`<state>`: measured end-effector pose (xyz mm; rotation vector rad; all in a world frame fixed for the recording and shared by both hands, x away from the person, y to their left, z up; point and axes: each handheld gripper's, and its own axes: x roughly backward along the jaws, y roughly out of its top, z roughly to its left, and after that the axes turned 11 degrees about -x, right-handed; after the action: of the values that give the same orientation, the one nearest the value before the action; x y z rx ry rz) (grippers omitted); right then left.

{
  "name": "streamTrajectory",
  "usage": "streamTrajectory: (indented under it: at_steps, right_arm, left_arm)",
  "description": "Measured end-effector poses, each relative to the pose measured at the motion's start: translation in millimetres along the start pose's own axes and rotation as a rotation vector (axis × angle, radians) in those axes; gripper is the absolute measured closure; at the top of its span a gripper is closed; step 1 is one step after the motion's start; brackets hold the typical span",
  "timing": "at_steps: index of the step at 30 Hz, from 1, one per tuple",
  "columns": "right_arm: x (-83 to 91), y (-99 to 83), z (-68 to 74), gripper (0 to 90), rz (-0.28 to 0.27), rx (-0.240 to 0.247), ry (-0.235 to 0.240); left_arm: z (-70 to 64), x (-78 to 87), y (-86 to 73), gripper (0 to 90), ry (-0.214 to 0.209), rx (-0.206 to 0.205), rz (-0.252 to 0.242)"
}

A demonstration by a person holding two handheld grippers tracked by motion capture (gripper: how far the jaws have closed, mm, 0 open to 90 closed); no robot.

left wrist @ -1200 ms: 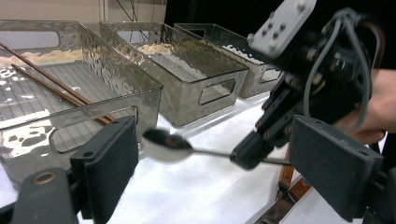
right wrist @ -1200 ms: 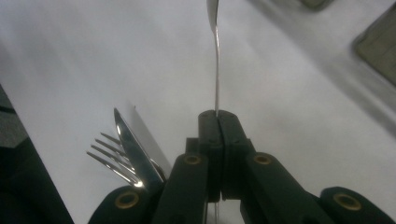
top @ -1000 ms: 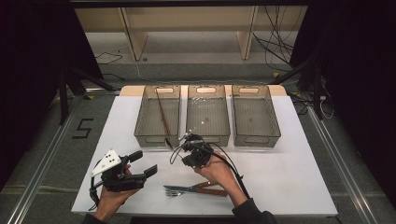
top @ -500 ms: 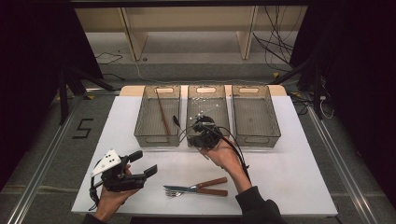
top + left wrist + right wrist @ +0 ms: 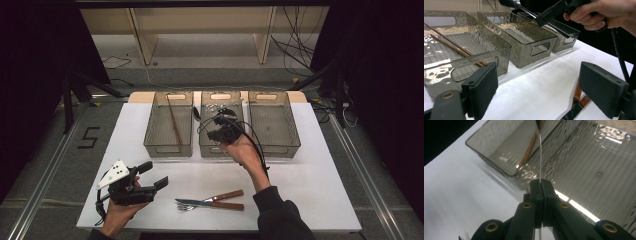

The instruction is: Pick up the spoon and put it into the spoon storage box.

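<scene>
Room: dark, pale shelving behind | white bench [image 5: 310, 195] carries three smoky clear plastic bins | left bin [image 5: 169, 125] already holds brown wooden chopsticks [image 5: 174, 121] | your right gripper [image 5: 216, 126], jaws clamped on a thin metal spoon [image 5: 197, 113], hovers over the middle bin [image 5: 220, 145] | wooden-handled knife and fork [image 5: 212, 201] left to sort | your left gripper [image 5: 152, 175], jaws wide apart, holds nothing.

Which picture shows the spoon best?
The left gripper view: the spoon sticks out of the right gripper above the middle bin, bowl and handle both plain. The right gripper view gives just its thin handle edge-on. The high view makes it small and dark.
</scene>
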<state>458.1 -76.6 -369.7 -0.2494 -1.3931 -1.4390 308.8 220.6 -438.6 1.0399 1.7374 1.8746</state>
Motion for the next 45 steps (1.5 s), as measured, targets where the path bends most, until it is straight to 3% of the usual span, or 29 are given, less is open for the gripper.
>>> streamTrajectory:
  at_steps: [13, 24, 31, 45]
  right_arm:
    - [0.4, 17.3, -12.9, 89.9, -0.032, -0.036, -0.019]
    - [-8.7, 31.0, -32.7, 89.9, -0.036, -0.106, -0.048]
    - [-16.3, 33.8, -42.6, 89.8, -0.033, -0.141, -0.069]
    - [-32.2, 35.2, -48.8, 89.7, -0.013, -0.186, -0.096]
  left_arm:
    - [0.4, 0.1, 0.0, 15.4, 0.003, 0.004, -0.003]
    - [0.5, 0.3, 0.0, 15.4, 0.003, 0.004, -0.005]
    - [0.7, 0.5, 0.1, 15.5, 0.004, 0.004, -0.006]
    - [0.3, 0.5, 0.4, 15.4, 0.002, 0.004, -0.007]
